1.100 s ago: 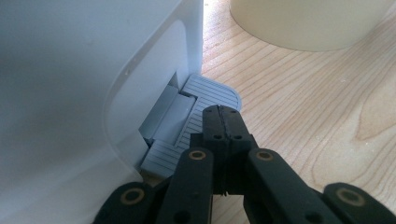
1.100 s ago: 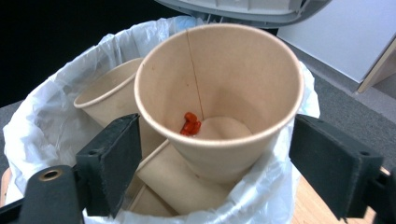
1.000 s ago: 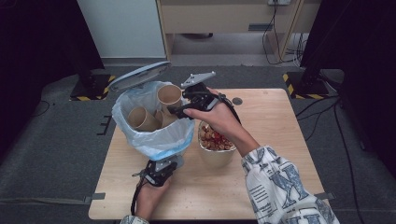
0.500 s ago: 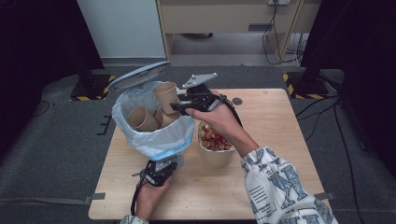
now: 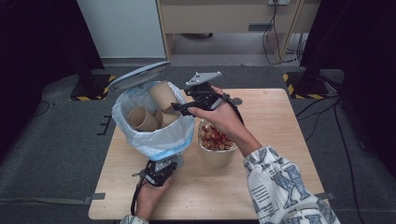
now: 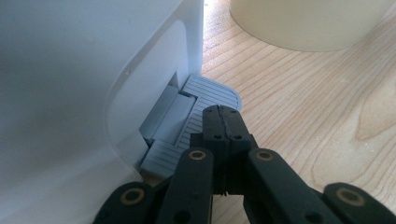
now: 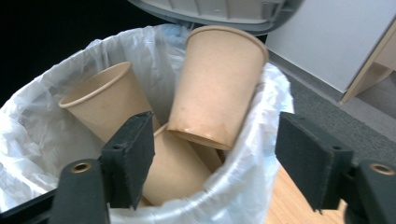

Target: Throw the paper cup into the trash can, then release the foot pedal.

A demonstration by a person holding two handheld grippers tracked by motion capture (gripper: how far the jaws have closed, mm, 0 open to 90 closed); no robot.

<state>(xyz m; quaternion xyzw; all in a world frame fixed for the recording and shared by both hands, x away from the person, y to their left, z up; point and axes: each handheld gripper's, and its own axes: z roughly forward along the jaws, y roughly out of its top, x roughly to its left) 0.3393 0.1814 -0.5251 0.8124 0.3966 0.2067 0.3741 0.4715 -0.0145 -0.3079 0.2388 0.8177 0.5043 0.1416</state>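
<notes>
The right gripper [image 7: 215, 163] gapes wide, empty, above the bin [image 5: 154, 140] — paper cups [image 7: 217, 88] inside; the left gripper [image 6: 223, 122], shut, presses its pedal [image 6: 205, 93].

From my remote station I see a paper bowl [image 5: 216, 154] of reddish-brown scraps on the wooden table [image 5: 280, 140], near its middle. Beyond the table stands a light wooden cabinet [image 5: 224, 18], with cables [image 5: 273, 37] hanging beside it.

even, soft overhead light brightens the wooden table [image 5: 280, 121] while the room toward nine and three o'clock sinks dark, and the close black jaws in both gripper views blur softly.
</notes>
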